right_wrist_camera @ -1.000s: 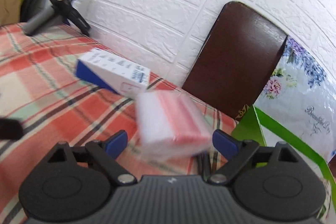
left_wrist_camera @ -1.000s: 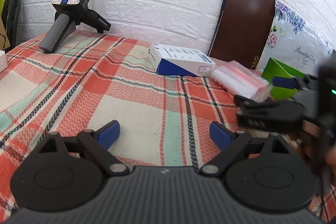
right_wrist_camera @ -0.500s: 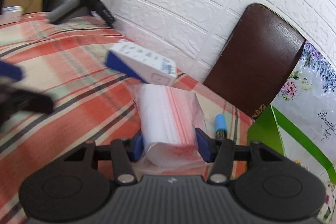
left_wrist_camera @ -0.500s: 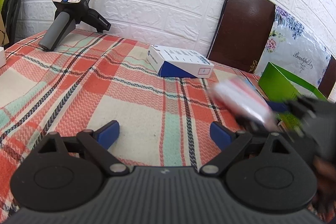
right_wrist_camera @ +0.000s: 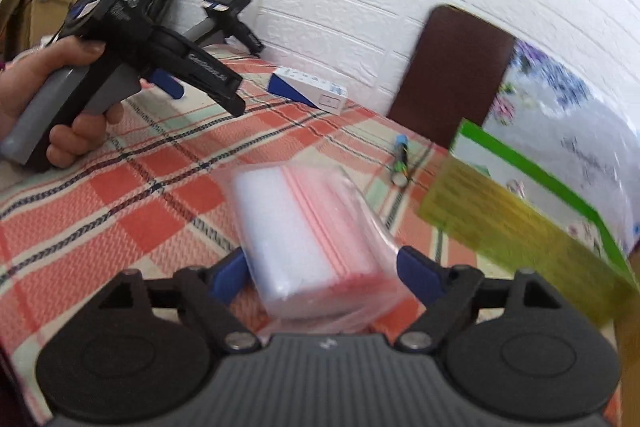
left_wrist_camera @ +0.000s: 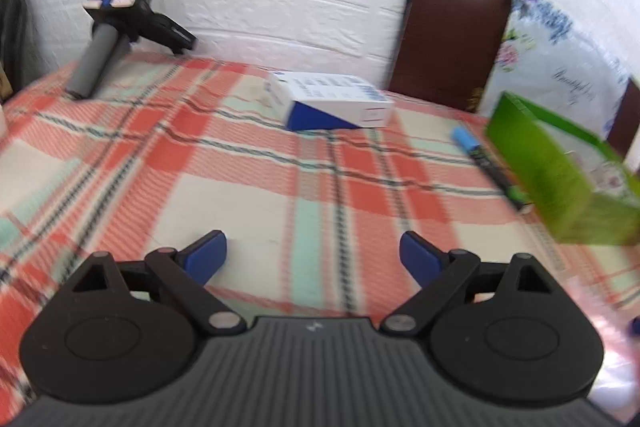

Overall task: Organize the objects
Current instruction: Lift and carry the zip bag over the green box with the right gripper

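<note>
A clear pack of red-striped zip bags lies blurred between the jaws of my right gripper. Those jaws are opening and their blue pads stand off the pack's sides. My left gripper is open over the plaid cloth with nothing between its fingers. In the right wrist view a hand holds the left gripper at the upper left. A white and blue box lies near the wall. A blue-capped marker lies beside an open green box.
A spare handheld gripper device leans at the far left by the white brick wall. A brown chair back and a floral bag stand behind the table. A plaid cloth covers the table.
My right gripper closed on the zip-bag pack, carried it away from the white and blue box toward the near side, then widened its jaws. The marker now shows. The left gripper barely moved.
</note>
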`<state>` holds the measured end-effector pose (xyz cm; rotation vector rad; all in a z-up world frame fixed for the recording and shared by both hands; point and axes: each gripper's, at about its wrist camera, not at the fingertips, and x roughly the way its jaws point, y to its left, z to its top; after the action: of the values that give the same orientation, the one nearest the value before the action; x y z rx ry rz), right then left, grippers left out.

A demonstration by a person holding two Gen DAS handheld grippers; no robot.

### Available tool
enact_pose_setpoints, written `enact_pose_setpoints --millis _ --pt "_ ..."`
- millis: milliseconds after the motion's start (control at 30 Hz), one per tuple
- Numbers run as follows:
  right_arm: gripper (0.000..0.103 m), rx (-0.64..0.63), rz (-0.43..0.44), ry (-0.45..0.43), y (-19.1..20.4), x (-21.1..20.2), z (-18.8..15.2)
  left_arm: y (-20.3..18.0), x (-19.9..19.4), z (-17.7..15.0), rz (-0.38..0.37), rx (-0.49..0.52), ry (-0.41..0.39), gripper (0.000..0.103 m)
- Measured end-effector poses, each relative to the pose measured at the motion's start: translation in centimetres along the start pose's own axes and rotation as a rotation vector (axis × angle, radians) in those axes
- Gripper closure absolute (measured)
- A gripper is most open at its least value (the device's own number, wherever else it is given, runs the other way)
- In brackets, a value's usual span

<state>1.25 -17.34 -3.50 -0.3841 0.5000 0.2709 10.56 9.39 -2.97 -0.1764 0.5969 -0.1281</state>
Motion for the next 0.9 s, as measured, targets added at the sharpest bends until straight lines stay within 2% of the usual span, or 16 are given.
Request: enact_pose_setpoints --millis 67,233,400,467,500,533,567,600,667,767,900 --pt "0.02 0.062 0.019 0.019 -0.8 -0.3 -0.4 -1.3 -0.8 0.0 -0.064 -0.002 0.006 0.009" --pt "0.015 0.144 0.044 0.034 -1.5 -0.8 -0.7 -5.9 -2.6 -0.7 -0.234 0.134 0.043 0.009" --pt "0.012 0.232 0.05 0.059 -2.9 -0.7 -1.7 -8.6 -1.9 -2.2 -0.353 0.167 0.168 0.009" --pt "0.02 0.266 0.072 0.068 -3.1 -0.5 -2.0 -9.3 -0.9 -3.0 -0.384 0.163 0.235 0.009" --pt "0.025 0.277 0.1 0.08 -3.2 -0.1 -2.0 -9.6 -0.9 -3.3 -0.387 0.16 0.228 0.009" --pt "0.037 0.285 0.132 0.083 -3.1 0.2 -1.8 -10.0 -1.0 -3.5 -0.39 0.17 0.221 0.013" --pt "0.043 0.278 0.156 0.073 -2.9 0.4 -1.6 -10.4 -1.0 -3.5 -0.417 0.177 0.233 0.027" --pt "0.044 0.256 0.159 0.067 -2.6 0.6 -1.3 -10.8 -1.0 -3.2 -0.427 0.173 0.245 0.027" --pt "0.051 0.225 0.144 0.05 -2.1 0.8 -0.9 -11.5 -1.2 -2.6 -0.38 0.183 0.24 0.027" --pt "0.061 0.237 0.12 0.008 -2.7 0.7 -0.3 -11.8 -2.1 -0.8 -0.391 0.158 0.206 0.028" --pt "0.062 0.269 0.06 -0.086 -4.9 -0.2 0.8 -14.2 -3.2 2.5 -0.436 0.183 0.112 0.028"
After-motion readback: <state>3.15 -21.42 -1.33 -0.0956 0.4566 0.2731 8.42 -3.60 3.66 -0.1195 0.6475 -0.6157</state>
